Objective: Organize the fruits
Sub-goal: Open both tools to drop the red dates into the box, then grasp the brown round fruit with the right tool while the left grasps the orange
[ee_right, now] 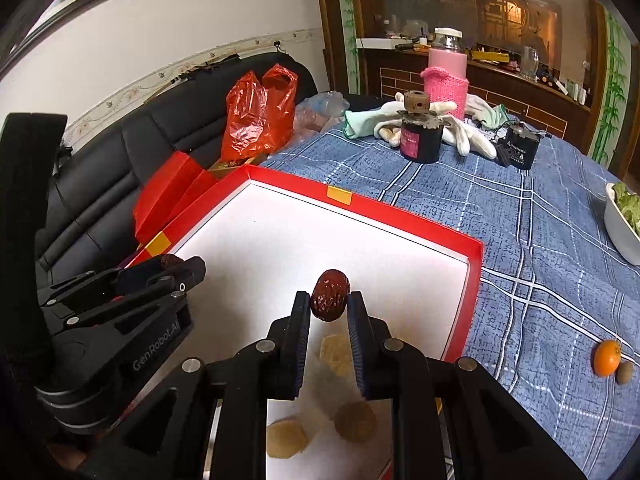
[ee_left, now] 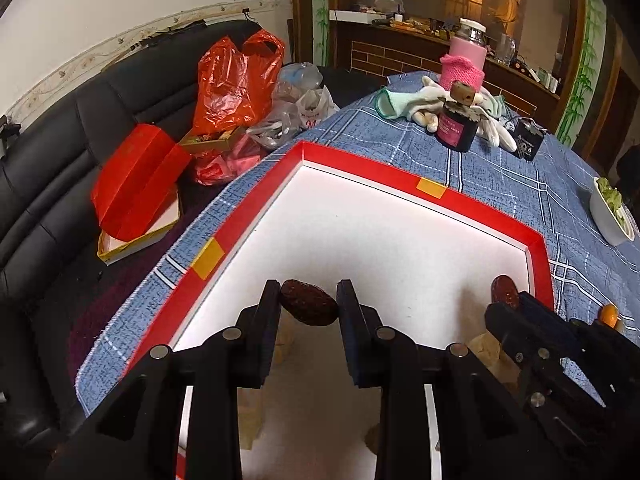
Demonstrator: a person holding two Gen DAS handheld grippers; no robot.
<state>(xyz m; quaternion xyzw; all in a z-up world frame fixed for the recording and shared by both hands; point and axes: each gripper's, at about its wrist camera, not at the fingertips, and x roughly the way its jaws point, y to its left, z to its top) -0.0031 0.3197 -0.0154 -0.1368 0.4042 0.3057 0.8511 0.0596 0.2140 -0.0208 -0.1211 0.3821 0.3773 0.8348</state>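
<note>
Dates are in transit over the red-rimmed box (ee_right: 474, 280), one in each tool; the step in hand looks like carrying fruit into the box to lay it down, so the next move probably calls for lowering each date to a bare patch of the white floor and parting the jaws without knocking the pale lumps (ee_right: 338, 354) that already lie on the near part of the floor; nearest in the left wrist view, the left gripper (ee_left: 308, 304) is clamped on a dark date (ee_left: 308, 308) held crosswise between its fingers, above the near-left part of the box; to its right, the right gripper (ee_right: 329, 300) is clamped on a second date (ee_right: 329, 295), held upright at its fingertips above the near-middle of the floor; both tools slant down and forward over the near edge, side by side and apart; right of the box, on the blue checked cloth (ee_right: 540, 240), an orange (ee_right: 607, 357) sits just beside a small brown fruit (ee_right: 624, 373), both apparently not yet sorted; farther off stand a dark jar (ee_right: 420, 140) and a pink flask (ee_right: 447, 68) among white gloves (ee_right: 470, 136); a white dish of greens (ee_right: 622, 228) sits at the far right.
</note>
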